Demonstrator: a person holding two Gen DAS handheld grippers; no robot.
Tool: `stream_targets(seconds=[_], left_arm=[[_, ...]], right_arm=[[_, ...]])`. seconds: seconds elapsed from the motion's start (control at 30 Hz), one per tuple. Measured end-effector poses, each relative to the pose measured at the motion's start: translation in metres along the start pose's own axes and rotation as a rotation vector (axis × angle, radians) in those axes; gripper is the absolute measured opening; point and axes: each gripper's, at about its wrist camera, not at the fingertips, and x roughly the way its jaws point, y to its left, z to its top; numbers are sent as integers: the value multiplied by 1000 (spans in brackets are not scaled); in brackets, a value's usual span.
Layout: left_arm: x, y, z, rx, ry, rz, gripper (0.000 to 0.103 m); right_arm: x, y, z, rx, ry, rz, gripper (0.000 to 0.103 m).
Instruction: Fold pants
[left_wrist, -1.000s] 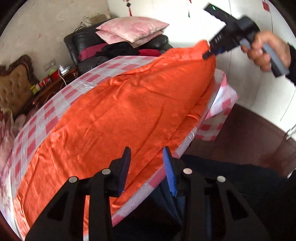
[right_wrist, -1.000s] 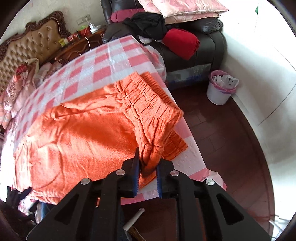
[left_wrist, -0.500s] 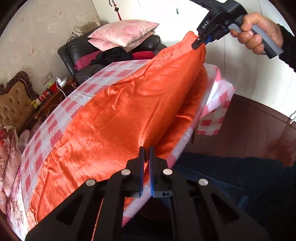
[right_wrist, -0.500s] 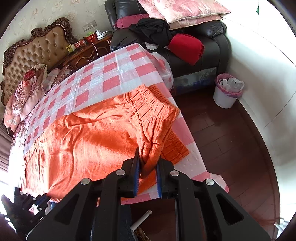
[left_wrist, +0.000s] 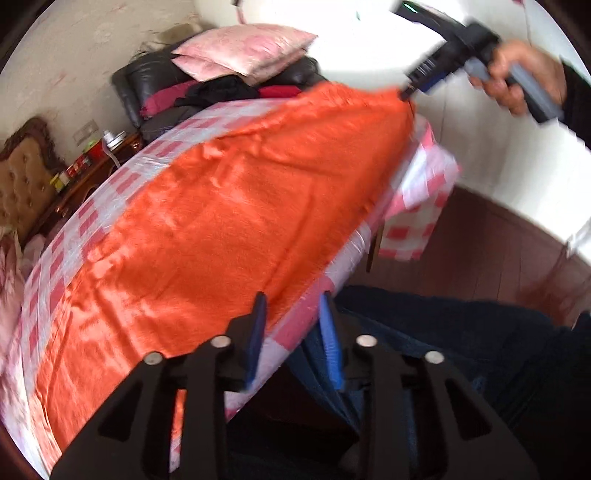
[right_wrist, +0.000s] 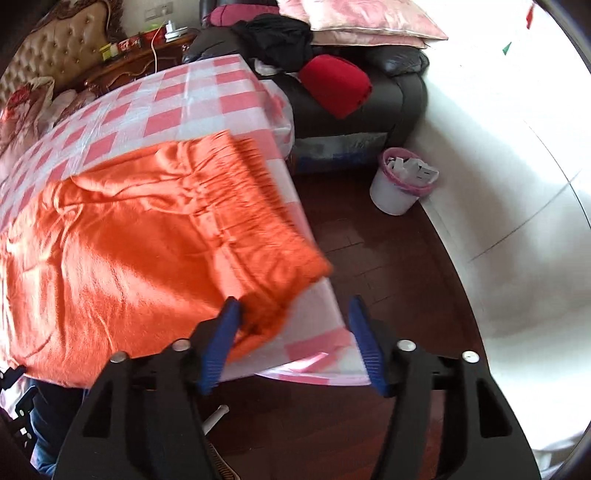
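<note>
Orange pants (right_wrist: 140, 251) lie spread on the checked table (right_wrist: 177, 107). Right gripper (right_wrist: 295, 314) is opening wide at the waistband corner — cloth brushes one pad, not pinched. Left gripper (left_wrist: 291, 314) is opening too, at the table's near edge — nothing held.

You have the orange pants (right_wrist: 140, 258) lying spread on the checked tablecloth (right_wrist: 192, 99), doubled over lengthwise, fuzzy and sunlit. Their gathered elastic waistband (right_wrist: 255, 221) lies at the table's end, one corner rumpled near the edge.
</note>
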Motion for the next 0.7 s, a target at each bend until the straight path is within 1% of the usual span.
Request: stream_targets(seconds=[0.03, 0.07, 0.1, 0.17, 0.2, 0.23, 0.3, 0.37, 0.43, 0.47, 0.5, 0.53, 0.6, 0.67, 0.7], left_arm=[[-6, 10, 2, -57, -26, 0, 47], [-11, 21, 3, -118, -53, 1, 52], [-14, 34, 6, -180, -78, 4, 52], [-10, 50, 11, -238, -85, 19, 52], [-7, 56, 15, -254, -80, 30, 52], [-6, 62, 18, -275, -79, 36, 52], [-5, 71, 19, -325, -73, 35, 52], [-6, 81, 15, -370, -64, 68, 52], [-8, 91, 6, -417, -42, 102, 52], [-11, 99, -1, -453, -33, 124, 52], [-16, 109, -11, -498, -29, 153, 52], [-22, 118, -20, -536, -29, 183, 52], [-35, 145, -45, -634, -21, 276, 52], [-48, 177, -71, -739, -3, 366, 52], [-54, 197, -85, -794, 23, 420, 52]], right_arm=[[-6, -8, 2, 18, -14, -34, 61], [-10, -16, 6, 39, -29, -58, 61], [-16, -22, 14, 55, -51, -60, 61], [-24, -18, 32, 26, -95, -15, 61], [-26, -4, 45, -25, -121, 25, 61], [-25, 6, 51, -54, -129, 45, 61], [-16, 45, 70, -156, -138, 99, 60], [1, 84, 83, -247, -147, 160, 60], [20, 112, 91, -283, -131, 180, 57], [31, 127, 94, -307, -132, 214, 55], [39, 138, 93, -327, -135, 212, 54], [47, 148, 91, -348, -138, 180, 54], [65, 161, 88, -374, -151, 103, 55], [71, 157, 87, -351, -192, 76, 61], [70, 154, 86, -351, -202, 60, 62]])
